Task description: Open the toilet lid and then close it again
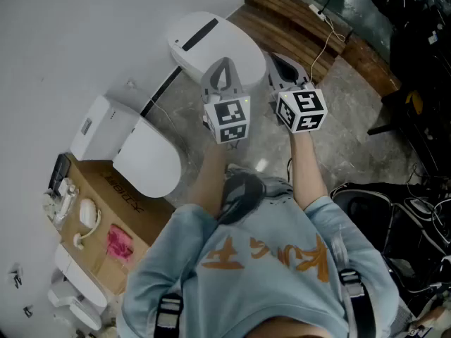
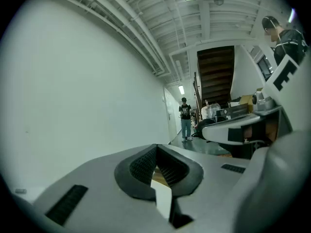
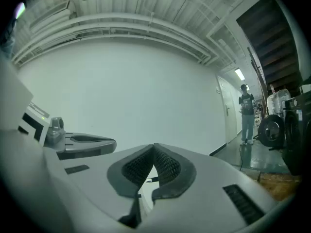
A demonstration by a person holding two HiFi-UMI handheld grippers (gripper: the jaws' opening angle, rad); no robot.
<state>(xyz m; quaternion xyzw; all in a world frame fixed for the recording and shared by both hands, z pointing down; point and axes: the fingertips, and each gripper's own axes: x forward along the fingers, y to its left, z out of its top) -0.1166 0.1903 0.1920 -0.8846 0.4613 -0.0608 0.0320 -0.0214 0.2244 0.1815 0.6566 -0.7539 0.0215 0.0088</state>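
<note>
Your left gripper [image 2: 156,149] and right gripper [image 3: 154,148] both have their jaws pressed together with nothing between them. You hold them level, side by side. The toilet lid [image 1: 211,44] lies closed below and just ahead of them, beside the white wall [image 1: 70,34].

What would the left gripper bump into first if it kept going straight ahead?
Probably the white wall. The left gripper points level and seems to pass over the toilet lid, though depth is unclear.
</note>
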